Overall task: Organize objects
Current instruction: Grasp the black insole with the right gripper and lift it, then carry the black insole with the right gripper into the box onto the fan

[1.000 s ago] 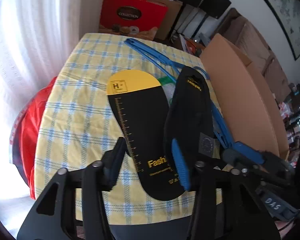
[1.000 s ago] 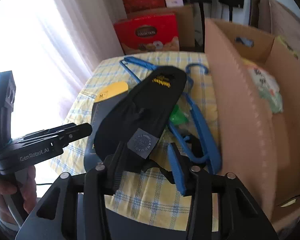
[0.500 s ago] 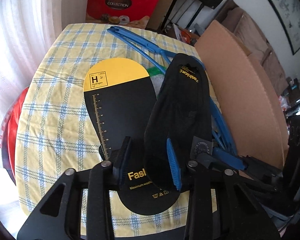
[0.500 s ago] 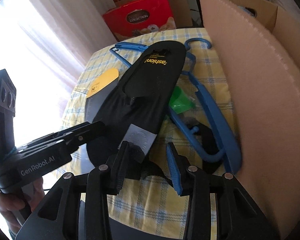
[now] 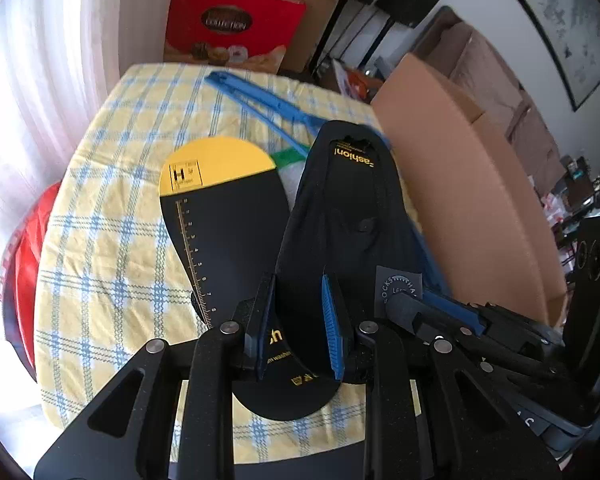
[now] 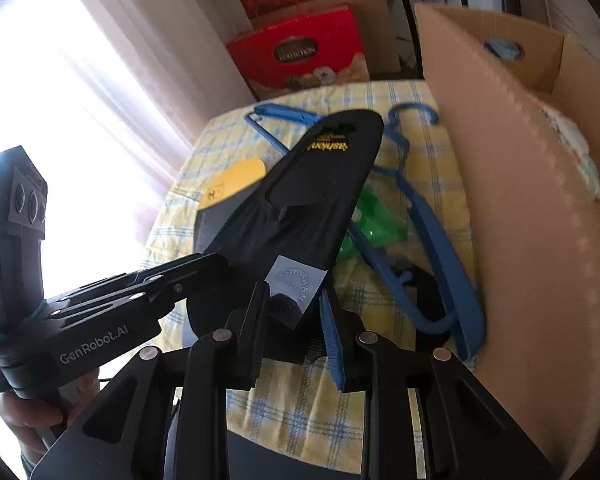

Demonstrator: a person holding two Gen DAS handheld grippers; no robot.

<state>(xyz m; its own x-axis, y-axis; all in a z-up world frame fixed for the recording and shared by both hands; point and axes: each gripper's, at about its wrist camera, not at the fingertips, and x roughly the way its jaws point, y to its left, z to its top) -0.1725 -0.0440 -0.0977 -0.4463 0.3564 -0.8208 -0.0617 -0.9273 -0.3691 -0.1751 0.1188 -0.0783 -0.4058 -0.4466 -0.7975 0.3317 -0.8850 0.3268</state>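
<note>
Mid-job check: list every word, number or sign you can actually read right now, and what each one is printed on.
"COLLECTION": red gift box behind the table.
"H": yellow toe of the flat sock card; smaller print beside it is blurred.
Ruler digits, "6", "7", "8" legible: same card.
"ashion!": gold print, upside down, on the black sock.
"SOCKS": grey tag; the rest is unclear.
"GenRobot.AI": left gripper.
Washing symbols on the card's heel: too small.

Matt black cloth sock (image 5: pixel 340 216), glossy card insert (image 5: pixel 224 232), woven checked tablecloth (image 5: pixel 112 240)
</note>
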